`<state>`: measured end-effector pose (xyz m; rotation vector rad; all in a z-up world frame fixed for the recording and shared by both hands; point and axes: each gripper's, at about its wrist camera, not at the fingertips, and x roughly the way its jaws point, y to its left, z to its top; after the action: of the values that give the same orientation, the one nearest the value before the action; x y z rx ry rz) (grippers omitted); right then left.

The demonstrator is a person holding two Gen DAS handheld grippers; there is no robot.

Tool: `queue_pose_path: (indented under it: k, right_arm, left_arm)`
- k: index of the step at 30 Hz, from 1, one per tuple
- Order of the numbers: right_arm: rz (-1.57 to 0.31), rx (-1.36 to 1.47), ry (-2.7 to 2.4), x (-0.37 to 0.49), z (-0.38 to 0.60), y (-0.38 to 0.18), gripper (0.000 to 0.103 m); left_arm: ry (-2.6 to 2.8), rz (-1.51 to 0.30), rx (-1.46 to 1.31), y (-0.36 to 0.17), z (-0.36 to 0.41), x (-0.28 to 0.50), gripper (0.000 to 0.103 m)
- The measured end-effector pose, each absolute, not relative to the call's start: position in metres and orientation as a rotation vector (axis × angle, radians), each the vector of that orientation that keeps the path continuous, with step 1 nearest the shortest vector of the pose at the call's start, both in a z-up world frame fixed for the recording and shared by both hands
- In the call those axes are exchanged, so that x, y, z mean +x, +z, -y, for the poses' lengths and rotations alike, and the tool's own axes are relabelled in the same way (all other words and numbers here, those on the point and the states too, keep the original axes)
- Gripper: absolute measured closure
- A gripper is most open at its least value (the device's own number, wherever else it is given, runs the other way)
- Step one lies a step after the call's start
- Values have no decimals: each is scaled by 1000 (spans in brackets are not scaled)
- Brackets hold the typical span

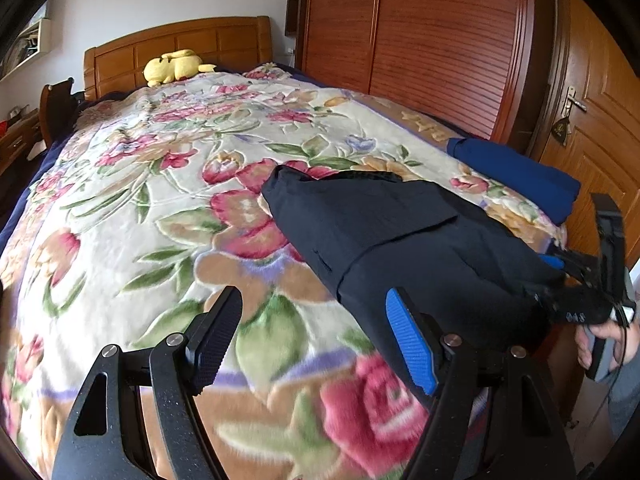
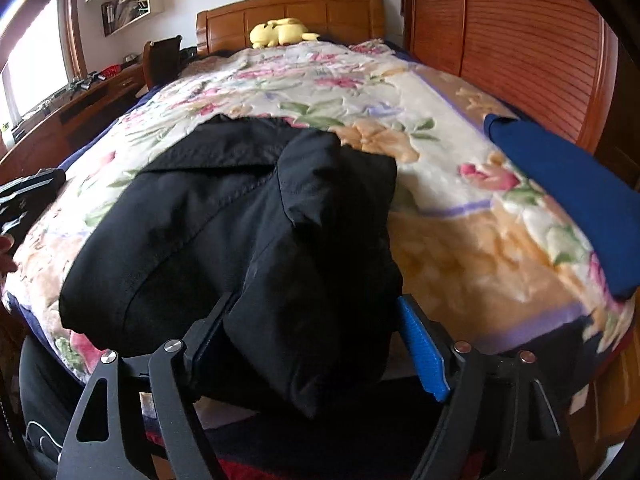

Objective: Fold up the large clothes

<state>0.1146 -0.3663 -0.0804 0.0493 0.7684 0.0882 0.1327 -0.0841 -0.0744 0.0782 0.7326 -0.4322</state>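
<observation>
A black garment (image 1: 400, 232) lies partly folded on the floral blanket near the foot of the bed. It fills the middle of the right wrist view (image 2: 240, 240). My left gripper (image 1: 316, 340) is open and empty, hovering just left of the garment's near edge. My right gripper (image 2: 316, 340) stands wide with a thick fold of the black garment between its fingers; whether the pads press the cloth is not clear. In the left wrist view the right gripper (image 1: 560, 276) sits at the garment's right end, held by a hand.
A folded blue garment (image 1: 516, 176) lies at the bed's right edge, also in the right wrist view (image 2: 568, 192). A yellow plush toy (image 1: 176, 66) rests by the wooden headboard (image 1: 180, 46). A wooden wardrobe (image 1: 420, 40) stands right of the bed. A desk (image 2: 80, 100) stands left.
</observation>
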Motion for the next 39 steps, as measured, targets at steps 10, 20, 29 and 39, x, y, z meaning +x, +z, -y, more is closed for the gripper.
queue_pose_path:
  k: [10, 20, 29, 39]
  right_arm:
    - [-820, 180, 152, 124, 381, -101, 20]
    - [-845, 202, 119, 131, 378, -104, 18]
    - [-875, 185, 123, 141, 374, -105, 16]
    - [-887, 184, 129, 152, 373, -108, 13]
  left_arm:
    - [-443, -797, 84, -92, 117, 214, 28]
    - [-455, -863, 97, -110, 133, 282, 28]
    - [-464, -868, 91, -117, 135, 323, 27]
    - [-437, -901, 110, -130, 135, 355, 25]
